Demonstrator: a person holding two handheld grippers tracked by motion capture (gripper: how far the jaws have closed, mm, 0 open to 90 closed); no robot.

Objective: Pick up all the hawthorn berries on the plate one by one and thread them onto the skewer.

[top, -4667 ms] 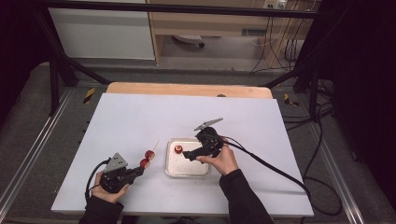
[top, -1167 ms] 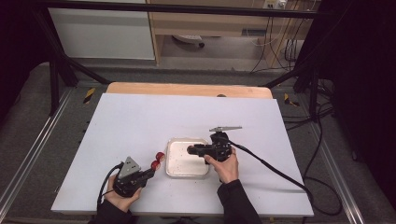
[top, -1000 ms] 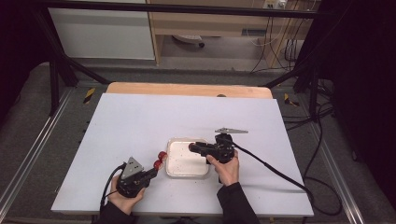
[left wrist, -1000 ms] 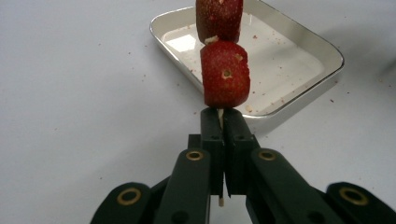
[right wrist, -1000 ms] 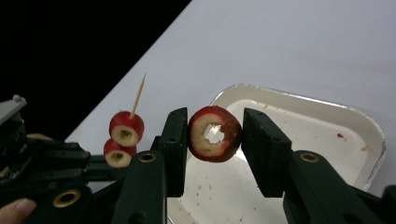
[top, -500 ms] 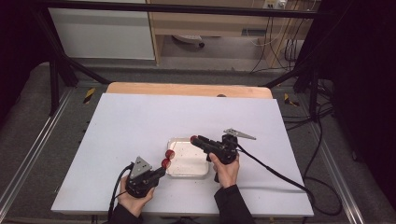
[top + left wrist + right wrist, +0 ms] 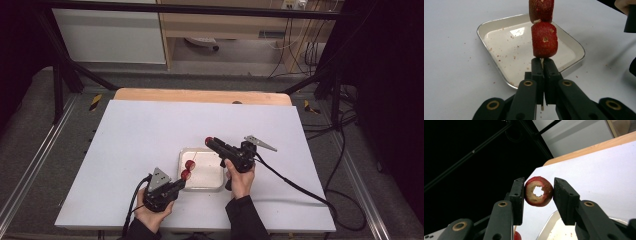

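Note:
My left gripper (image 7: 181, 182) is shut on the lower end of a thin wooden skewer carrying two strawberries (image 7: 188, 169). They hang over the left rim of a shallow metal tray (image 7: 207, 175). In the left gripper view the jaws (image 7: 543, 62) pinch the stick just under the lower strawberry (image 7: 544, 40), and the tray (image 7: 499, 32) lies beyond. My right gripper (image 7: 209, 141) sits above the tray's far edge, shut on a red fruit piece (image 7: 539, 191) with a hollowed pale core. Its open end faces the right gripper view's camera.
The tray's floor (image 7: 509, 47) carries red crumbs, and more dot the white table sheet (image 7: 150, 130). A wooden edge (image 7: 200, 96) runs along the back. A black cable (image 7: 300, 187) trails right from the right gripper. Black frame bars stand around the table.
My left gripper has carried the skewer right and forward, bringing the strawberries over the tray's left rim. The right gripper's tip has tilted slightly up, still holding the fruit piece.

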